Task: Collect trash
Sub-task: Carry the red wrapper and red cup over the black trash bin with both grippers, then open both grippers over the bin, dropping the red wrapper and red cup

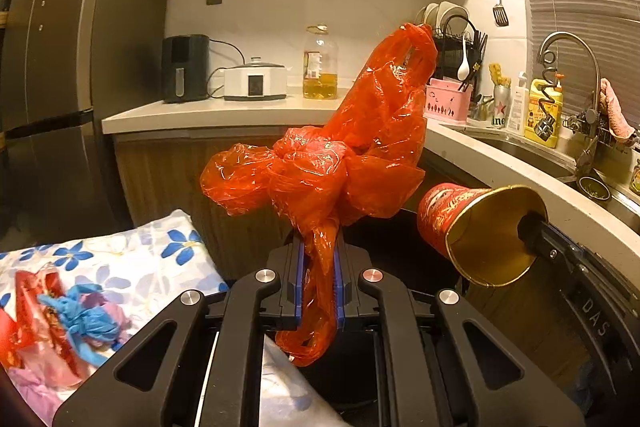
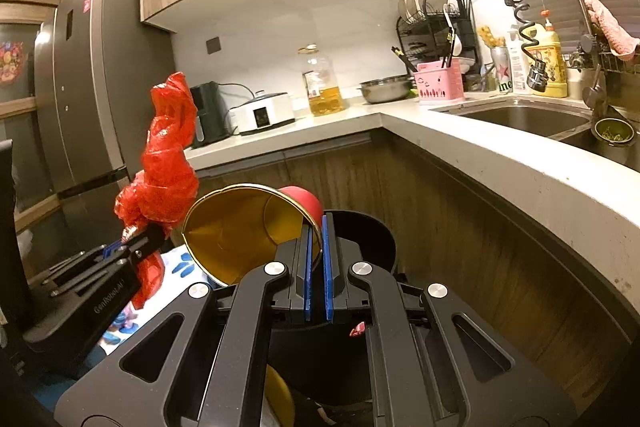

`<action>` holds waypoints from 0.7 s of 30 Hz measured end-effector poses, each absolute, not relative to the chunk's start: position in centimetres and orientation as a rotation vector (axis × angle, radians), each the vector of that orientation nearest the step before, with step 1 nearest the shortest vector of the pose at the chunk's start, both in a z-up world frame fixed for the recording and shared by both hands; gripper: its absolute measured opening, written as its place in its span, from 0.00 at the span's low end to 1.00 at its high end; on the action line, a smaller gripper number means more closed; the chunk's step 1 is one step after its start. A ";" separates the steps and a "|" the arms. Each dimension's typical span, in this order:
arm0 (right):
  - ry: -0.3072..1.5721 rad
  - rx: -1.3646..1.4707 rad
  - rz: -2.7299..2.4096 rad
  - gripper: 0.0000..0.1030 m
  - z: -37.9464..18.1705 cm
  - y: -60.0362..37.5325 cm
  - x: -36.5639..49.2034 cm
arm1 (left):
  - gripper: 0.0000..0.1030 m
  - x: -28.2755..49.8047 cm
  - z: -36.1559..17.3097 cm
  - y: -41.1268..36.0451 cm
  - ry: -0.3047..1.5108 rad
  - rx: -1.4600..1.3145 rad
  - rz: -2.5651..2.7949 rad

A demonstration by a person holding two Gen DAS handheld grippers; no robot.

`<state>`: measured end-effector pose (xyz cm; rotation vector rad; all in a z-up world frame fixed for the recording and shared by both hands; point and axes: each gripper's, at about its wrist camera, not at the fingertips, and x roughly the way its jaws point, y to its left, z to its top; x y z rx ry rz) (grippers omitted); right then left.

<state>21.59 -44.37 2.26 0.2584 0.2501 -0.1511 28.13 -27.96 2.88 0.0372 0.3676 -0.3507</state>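
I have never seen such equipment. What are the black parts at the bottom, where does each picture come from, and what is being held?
A person carries two tools; each black hand-held gripper has its own camera looking along its fingers. One picture is from the left hand-held gripper, shut on a red plastic bag. The other is from the right hand-held gripper, pinching the rim of a red paper cup with a gold inside. Behind is a kitchen counter; a black bin stands below.
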 end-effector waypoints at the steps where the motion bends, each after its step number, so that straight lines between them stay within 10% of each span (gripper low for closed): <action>1: 0.251 0.257 -0.153 0.05 2.2 -44.5 21.8 | 0.11 28.4 2.8 -28.2 0.370 0.039 -0.352; 21: 0.291 0.288 -0.140 0.05 1.3 -45.8 25.5 | 0.14 31.1 1.8 -30.2 0.395 0.044 -0.408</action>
